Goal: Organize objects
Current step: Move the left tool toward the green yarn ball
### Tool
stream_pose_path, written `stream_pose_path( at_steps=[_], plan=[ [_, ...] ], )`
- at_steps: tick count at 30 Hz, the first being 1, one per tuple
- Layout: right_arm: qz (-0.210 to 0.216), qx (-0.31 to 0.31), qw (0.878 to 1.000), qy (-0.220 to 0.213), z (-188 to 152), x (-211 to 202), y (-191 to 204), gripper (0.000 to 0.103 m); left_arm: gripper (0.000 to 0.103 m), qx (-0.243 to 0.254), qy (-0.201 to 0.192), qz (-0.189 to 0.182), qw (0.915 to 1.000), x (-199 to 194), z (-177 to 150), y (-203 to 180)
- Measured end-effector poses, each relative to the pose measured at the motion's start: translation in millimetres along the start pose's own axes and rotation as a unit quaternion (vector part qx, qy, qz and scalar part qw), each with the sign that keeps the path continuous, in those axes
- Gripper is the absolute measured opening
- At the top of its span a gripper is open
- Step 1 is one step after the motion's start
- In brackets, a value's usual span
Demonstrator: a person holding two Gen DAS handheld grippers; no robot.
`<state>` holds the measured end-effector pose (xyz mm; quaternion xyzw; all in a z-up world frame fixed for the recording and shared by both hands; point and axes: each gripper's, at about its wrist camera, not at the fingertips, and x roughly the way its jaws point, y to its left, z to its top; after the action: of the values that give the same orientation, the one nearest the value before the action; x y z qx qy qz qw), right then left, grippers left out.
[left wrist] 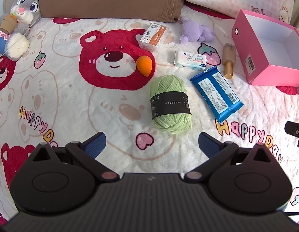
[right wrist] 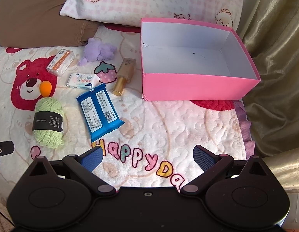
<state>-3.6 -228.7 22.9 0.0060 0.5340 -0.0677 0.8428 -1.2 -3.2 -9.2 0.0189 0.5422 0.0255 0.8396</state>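
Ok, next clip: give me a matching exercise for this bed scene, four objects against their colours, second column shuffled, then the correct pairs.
Column one:
1. yarn ball
2. makeup sponge
3. open box
4. wipes pack

Column two:
A. pink
B. blue
C. light green
D. orange

Pairs: 1-C, 2-D, 3-A, 4-B
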Motion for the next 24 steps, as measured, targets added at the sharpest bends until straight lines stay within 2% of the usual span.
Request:
stream_pose_path(
  at_steps=[3, 4, 15, 20, 24],
  plan=[
    [-0.001, 0.001, 1.000, 0.001, -0.5, 1.2, -1.1, 0.101, 0.103, 0.000, 0.000, 0.000, 1.0000, 0.0, -0.5, -0.4],
    [-0.001, 0.001, 1.000, 0.002, -0.8, 1.7, -1.4, 0.101, 0.103, 0.000, -0.015, 0.001, 0.9999, 0.3, -1.4, -0.8],
    [-0.002, 0.002, 1.000, 0.003, -1.0, 2.2, -0.5, 0.101, 0.103, -0.007, -0.010, -0.016, 0.9998, -0.2, -0.8, -0.4],
    [0.000, 0.001, 1.000, 0.006, -1.8, 3.4, 0.8, 0.101, 0.103, -0.002, -0.011, -0.007, 0.9999, 0.2, -0.9, -1.2],
    [0.001, -0.002, 1.000, 0.009, -3.4, 4.6, 2.7, 0.101, 0.103, -0.008, -0.031, -0.014, 0.9994, 2.2, -5.6, -2.0]
  ],
)
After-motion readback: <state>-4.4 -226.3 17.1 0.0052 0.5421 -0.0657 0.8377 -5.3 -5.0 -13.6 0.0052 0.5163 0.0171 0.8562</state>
